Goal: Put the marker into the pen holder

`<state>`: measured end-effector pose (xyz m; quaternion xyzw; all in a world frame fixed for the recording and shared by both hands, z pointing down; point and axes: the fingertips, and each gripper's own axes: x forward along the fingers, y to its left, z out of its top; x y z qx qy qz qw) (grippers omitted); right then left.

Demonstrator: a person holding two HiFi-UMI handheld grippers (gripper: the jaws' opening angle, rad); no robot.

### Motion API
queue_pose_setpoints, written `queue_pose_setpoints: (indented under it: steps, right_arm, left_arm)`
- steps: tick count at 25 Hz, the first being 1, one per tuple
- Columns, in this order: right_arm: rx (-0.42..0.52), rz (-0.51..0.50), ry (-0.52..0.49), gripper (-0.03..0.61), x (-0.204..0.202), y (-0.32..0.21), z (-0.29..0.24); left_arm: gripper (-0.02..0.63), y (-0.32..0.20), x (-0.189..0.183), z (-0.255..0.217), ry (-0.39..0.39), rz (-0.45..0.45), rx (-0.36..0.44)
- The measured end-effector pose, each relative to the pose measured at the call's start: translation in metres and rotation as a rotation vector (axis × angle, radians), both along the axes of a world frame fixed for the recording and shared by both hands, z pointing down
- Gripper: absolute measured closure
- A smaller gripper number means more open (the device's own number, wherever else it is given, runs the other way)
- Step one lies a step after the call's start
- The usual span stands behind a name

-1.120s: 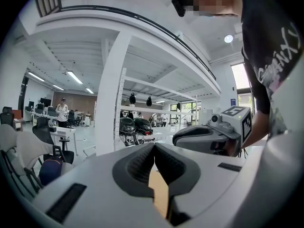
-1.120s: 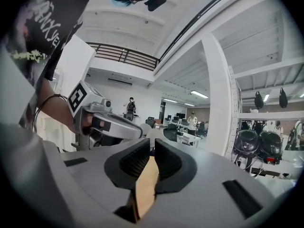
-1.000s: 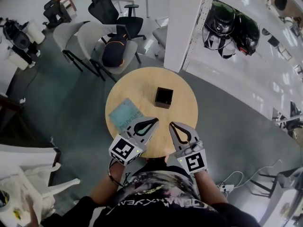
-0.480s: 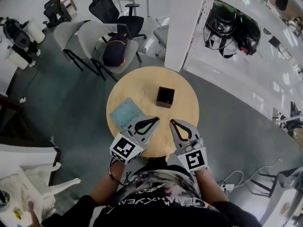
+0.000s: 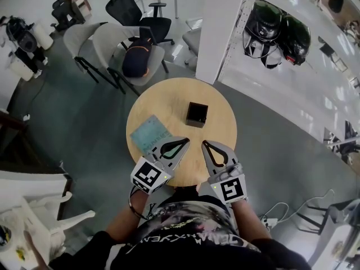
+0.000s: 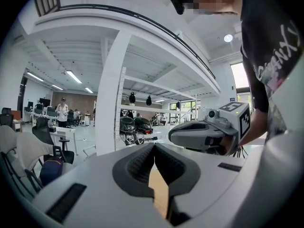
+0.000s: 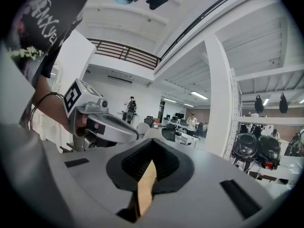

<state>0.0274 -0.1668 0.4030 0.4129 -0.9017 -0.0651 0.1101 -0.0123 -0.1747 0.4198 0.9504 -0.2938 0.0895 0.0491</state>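
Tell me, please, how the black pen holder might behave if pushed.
The pen holder looks squat and square, so it would probably slide rather than tip or roll. It appears empty, so likely light. The table looks smooth, so it may skid easily.

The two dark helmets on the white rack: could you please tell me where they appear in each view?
Head view: helmets at the upper right, just right of the white pillar.
Left gripper view: helmets small, left of centre, just right of the white pillar.
Right gripper view: helmets at the lower right, right of the white pillar.
Shared landmark: the white pillar, in all three views.
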Motion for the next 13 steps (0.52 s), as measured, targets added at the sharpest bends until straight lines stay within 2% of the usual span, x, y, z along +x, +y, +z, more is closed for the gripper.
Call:
queue_pose_setpoints:
  steps: [13]
  right_arm:
    - [-0.010,0.010,-0.017,0.578,0.0043,-0.0038,0.0002]
  left_arm:
    - [0.594,-0.0062,0.0023,-0.0019,0.004,-0.006,0.006]
